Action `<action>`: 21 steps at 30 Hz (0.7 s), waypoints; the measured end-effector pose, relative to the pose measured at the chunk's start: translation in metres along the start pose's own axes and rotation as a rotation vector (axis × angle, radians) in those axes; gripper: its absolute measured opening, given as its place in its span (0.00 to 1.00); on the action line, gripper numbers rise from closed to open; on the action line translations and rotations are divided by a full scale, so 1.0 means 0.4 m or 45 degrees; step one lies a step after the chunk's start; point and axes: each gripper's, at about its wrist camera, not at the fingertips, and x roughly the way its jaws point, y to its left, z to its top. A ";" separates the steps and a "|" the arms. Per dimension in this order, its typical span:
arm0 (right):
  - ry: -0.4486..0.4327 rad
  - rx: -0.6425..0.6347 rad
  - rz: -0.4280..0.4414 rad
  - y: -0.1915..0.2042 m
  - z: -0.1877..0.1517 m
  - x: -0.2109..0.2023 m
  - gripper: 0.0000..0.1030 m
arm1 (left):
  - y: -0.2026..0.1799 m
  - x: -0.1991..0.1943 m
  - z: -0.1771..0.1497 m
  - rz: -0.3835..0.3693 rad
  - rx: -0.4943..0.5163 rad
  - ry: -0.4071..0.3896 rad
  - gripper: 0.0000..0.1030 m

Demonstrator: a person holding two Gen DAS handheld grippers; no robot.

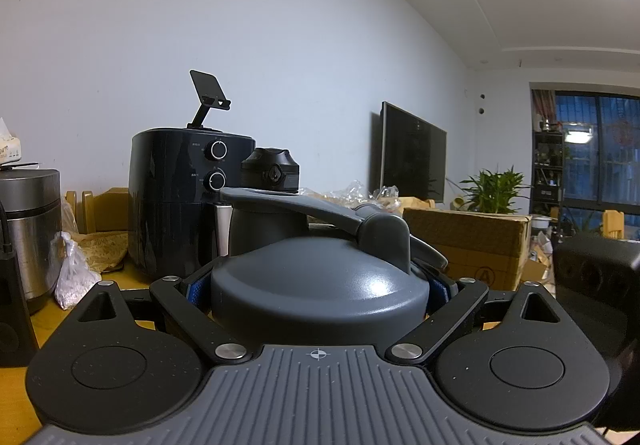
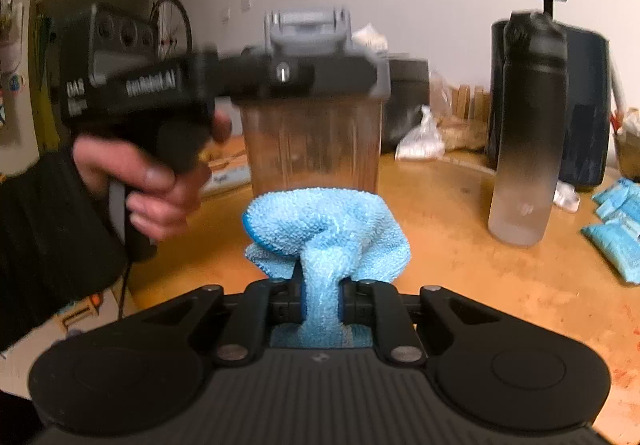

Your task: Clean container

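item: container (image 2: 312,133), grey lid, upright on table (image 2: 460,265); my left gripper (image 2: 304,75) clamped its lid; my right gripper (image 2: 322,285) pinched tight on blue cloth (image 2: 326,229).

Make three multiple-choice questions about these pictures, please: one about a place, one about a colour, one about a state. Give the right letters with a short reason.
1. Where does the bottle stand relative to the container, in the right wrist view?
A. To its right
B. To its left
C. On top of it

2. What colour is the cloth?
A. Red
B. Light blue
C. White

3. What is the state of the right gripper?
A. Wide open, empty
B. Shut on the cloth
C. Shut on the bottle

Answers:
1. A: the bottle is apart on the table, right of the container.
2. B: the fluffy fabric is light blue.
3. B: the cloth is pinched between its fingers.
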 end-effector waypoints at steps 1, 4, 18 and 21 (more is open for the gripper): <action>-0.018 0.001 -0.003 0.002 0.003 -0.006 0.06 | 0.000 0.000 0.000 0.000 0.000 0.000 0.93; -0.083 0.006 -0.006 0.007 0.012 -0.024 0.06 | 0.000 0.001 -0.001 0.000 0.001 0.001 0.93; -0.338 0.018 0.018 0.010 0.031 -0.086 0.07 | -0.001 0.001 -0.005 0.005 0.001 0.002 0.93; -0.334 0.013 0.015 0.011 0.032 -0.087 0.07 | -0.001 0.001 -0.005 0.005 0.000 0.002 0.93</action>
